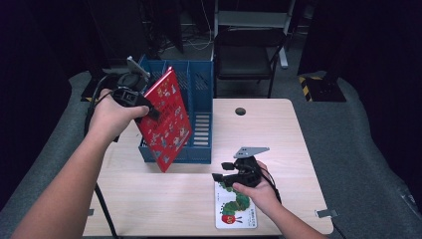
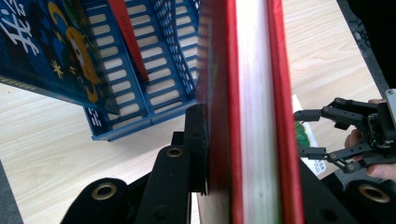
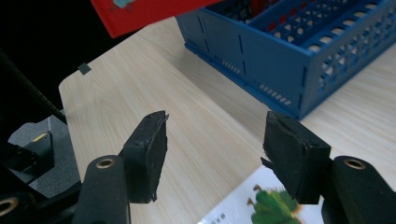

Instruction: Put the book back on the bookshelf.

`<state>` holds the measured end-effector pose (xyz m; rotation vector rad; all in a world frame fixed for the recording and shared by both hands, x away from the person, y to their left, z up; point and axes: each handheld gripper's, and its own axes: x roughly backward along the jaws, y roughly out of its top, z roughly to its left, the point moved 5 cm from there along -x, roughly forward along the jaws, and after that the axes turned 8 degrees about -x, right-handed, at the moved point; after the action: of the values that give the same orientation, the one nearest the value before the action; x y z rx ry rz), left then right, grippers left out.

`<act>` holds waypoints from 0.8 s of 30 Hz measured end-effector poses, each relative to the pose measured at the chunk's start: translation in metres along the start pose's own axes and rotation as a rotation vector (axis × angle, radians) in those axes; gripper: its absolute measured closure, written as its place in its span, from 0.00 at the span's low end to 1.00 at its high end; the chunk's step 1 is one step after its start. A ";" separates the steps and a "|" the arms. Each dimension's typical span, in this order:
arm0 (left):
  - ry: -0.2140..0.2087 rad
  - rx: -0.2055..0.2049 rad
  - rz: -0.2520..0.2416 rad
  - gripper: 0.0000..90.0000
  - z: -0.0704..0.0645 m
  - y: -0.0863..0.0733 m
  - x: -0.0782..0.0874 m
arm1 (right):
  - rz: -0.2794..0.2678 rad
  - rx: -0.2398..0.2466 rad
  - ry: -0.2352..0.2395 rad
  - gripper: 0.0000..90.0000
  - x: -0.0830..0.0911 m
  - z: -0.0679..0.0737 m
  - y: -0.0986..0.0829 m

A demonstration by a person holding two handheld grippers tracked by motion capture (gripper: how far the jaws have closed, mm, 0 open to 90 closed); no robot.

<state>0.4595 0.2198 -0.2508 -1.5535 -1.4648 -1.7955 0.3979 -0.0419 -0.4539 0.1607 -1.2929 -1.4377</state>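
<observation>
While the left gripper (image 1: 149,110) is raised over the blue file rack (image 1: 201,94), its jaws clamp a tilted red picture book (image 1: 166,119). The right gripper (image 1: 221,172) hovers with jaws apart over the caterpillar book (image 1: 234,209), which the hand partly covers.

Held book (image 1: 166,119) tilts before rack (image 1: 201,107); another book (image 1: 235,208) lies nearer.

A pale wooden table (image 1: 278,144) with rounded corners and a dark round hole (image 1: 240,111) toward twelve o'clock bears a blue slotted file rack (image 1: 201,124) at about ten o'clock and, flat at six o'clock, a white caterpillar picture book (image 1: 236,211), well apart from the rack.
</observation>
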 end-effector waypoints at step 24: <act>0.041 0.051 -0.008 0.88 0.011 0.012 -0.001 | 0.016 0.151 0.055 0.41 -0.051 0.048 0.047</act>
<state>0.4754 0.2238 -0.2478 -1.4800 -1.4884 -1.7691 0.4111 0.0368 -0.4279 0.2882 -1.3544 -1.3138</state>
